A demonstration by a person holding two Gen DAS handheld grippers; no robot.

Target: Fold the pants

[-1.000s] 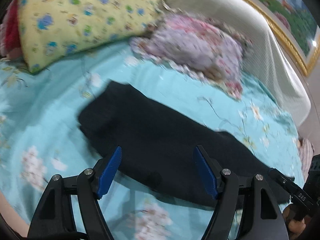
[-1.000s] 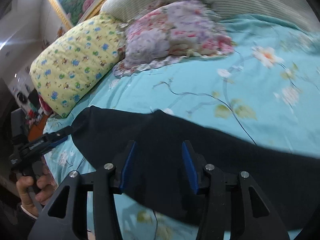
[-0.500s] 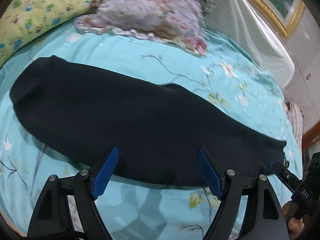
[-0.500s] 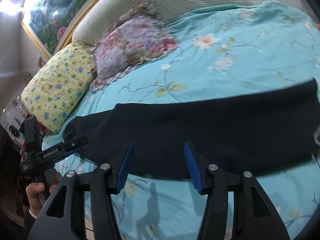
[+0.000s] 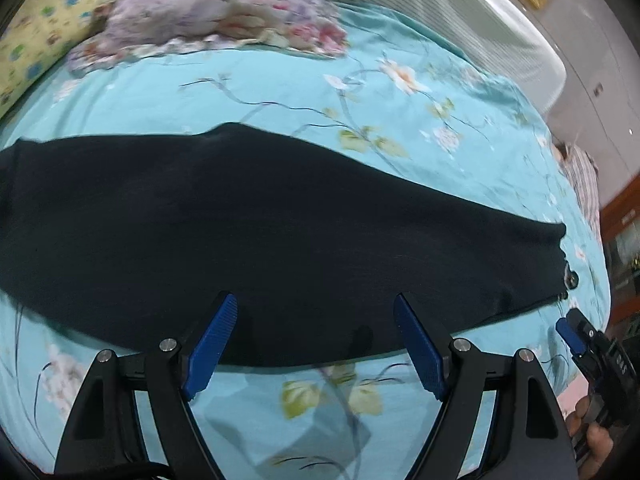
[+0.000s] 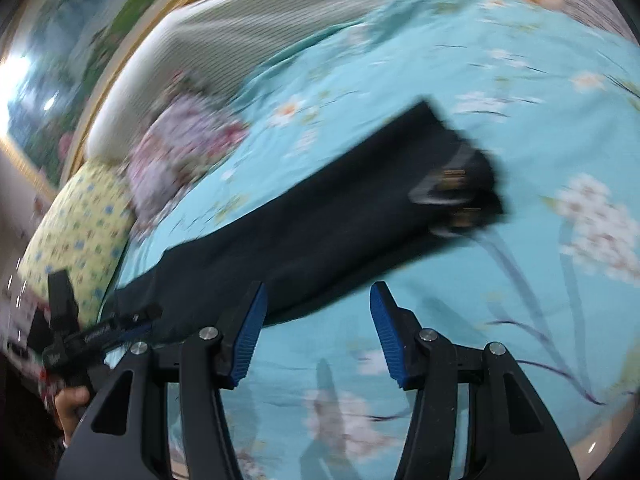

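Black pants [image 5: 256, 232] lie flat and lengthwise across the turquoise floral bedsheet [image 5: 304, 92], folded in half along their length. In the right wrist view the pants [image 6: 320, 224] run from lower left to the waistband end [image 6: 460, 184], which shows a label and buttons. My left gripper [image 5: 314, 340] is open and empty, hovering at the near edge of the pants' middle. My right gripper [image 6: 316, 320] is open and empty above the sheet, just in front of the pants' near edge. Each gripper also shows in the other's view: the right one [image 5: 580, 340], the left one [image 6: 100, 332].
A lilac floral pillow [image 5: 216, 4] and a yellow patterned pillow [image 5: 36, 36] lie at the head of the bed. A cream padded headboard [image 6: 248, 28] and a gold-framed picture [image 6: 72, 52] stand behind them. The bed's edge [image 5: 600, 264] is at the right.
Both grippers have swung to the right along the pants. The left now faces the middle; the right now looks toward the waistband end. Both stay open.
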